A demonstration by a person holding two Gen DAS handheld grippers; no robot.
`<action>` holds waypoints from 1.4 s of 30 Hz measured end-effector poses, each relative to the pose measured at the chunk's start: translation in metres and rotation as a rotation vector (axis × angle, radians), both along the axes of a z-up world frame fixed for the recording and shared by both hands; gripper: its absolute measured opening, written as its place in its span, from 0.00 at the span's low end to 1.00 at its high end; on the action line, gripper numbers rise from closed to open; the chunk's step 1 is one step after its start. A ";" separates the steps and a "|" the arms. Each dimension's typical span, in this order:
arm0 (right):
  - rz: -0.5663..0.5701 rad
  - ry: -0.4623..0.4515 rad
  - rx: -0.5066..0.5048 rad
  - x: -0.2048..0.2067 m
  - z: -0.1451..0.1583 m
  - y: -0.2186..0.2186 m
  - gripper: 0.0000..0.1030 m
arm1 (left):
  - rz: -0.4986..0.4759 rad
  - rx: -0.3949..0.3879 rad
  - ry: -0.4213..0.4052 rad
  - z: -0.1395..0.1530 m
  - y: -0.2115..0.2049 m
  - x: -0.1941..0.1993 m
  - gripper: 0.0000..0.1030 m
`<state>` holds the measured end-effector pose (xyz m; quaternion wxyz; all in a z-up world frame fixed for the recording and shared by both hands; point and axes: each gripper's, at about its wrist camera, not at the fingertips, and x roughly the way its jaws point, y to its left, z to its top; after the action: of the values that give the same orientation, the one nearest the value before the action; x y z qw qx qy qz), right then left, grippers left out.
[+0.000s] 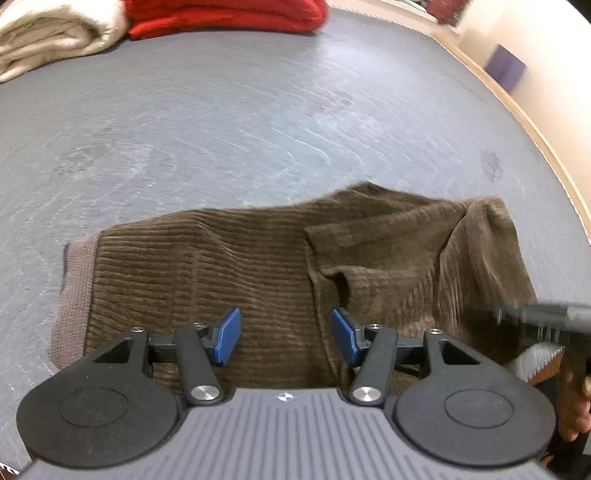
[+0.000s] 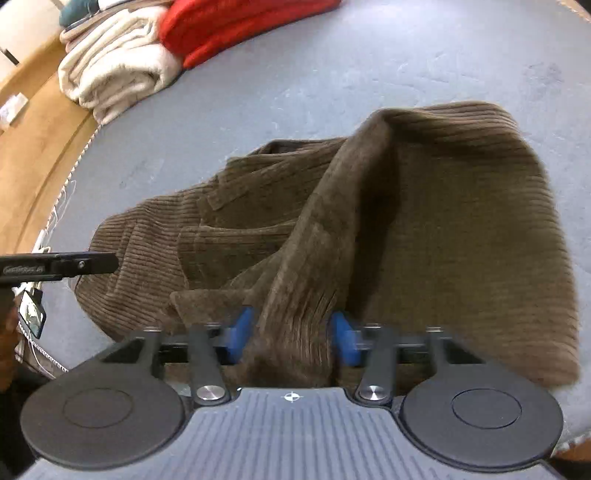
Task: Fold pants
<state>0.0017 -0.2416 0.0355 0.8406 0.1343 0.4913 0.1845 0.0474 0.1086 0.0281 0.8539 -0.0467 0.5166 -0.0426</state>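
A: Start at the left. What lies beside the pants (image 1: 236,258)?

B: Taking the pants as the landmark: beyond them and to the left, at the far edge of the grey table (image 1: 258,122), sits a folded cream blanket (image 1: 48,40), and just right of that a folded red cloth (image 1: 229,16). The two touch each other and lie well apart from the pants.

A: And the pants themselves?

B: Dark brown corduroy with clear ribs running across. They lie on the near part of the table, partly folded. At their left end a paler, finer-knit band (image 1: 74,291) forms the edge. The left half lies fairly flat; the right half is rumpled, with a loose flap doubled back over it.

A: The left claw (image 1: 286,336)?

B: It hangs over the flat middle of the pants with its blue pads (image 1: 229,336) standing apart. Nothing sits between them; only the fabric shows underneath.

A: And the right claw (image 2: 293,338)?

B: Its view shows a thick bunch of corduroy rising between its blue pads (image 2: 242,332), which press on it from both sides, so it grips the pants. The cloth drapes away from that pinch in a raised ridge towards the far right. A person's hand (image 1: 574,402) shows blurred at the right edge, near the pants' rumpled end.
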 end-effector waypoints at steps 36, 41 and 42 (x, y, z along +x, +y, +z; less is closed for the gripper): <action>-0.274 0.051 -0.189 -0.030 -0.051 -0.143 0.53 | -0.025 -0.108 0.025 -0.065 -0.053 0.092 0.17; -0.260 0.028 -0.209 -0.029 -0.052 -0.140 0.43 | -0.061 -0.202 -0.254 -0.005 -0.043 0.071 0.07; -0.261 0.024 -0.208 -0.029 -0.050 -0.140 0.43 | -0.053 -0.171 -0.244 -0.008 -0.042 0.072 0.08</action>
<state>-0.0276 -0.3816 -0.0149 0.8609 0.1116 0.4960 0.0202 0.1194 0.0666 0.0206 0.9018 -0.1001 0.4045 -0.1143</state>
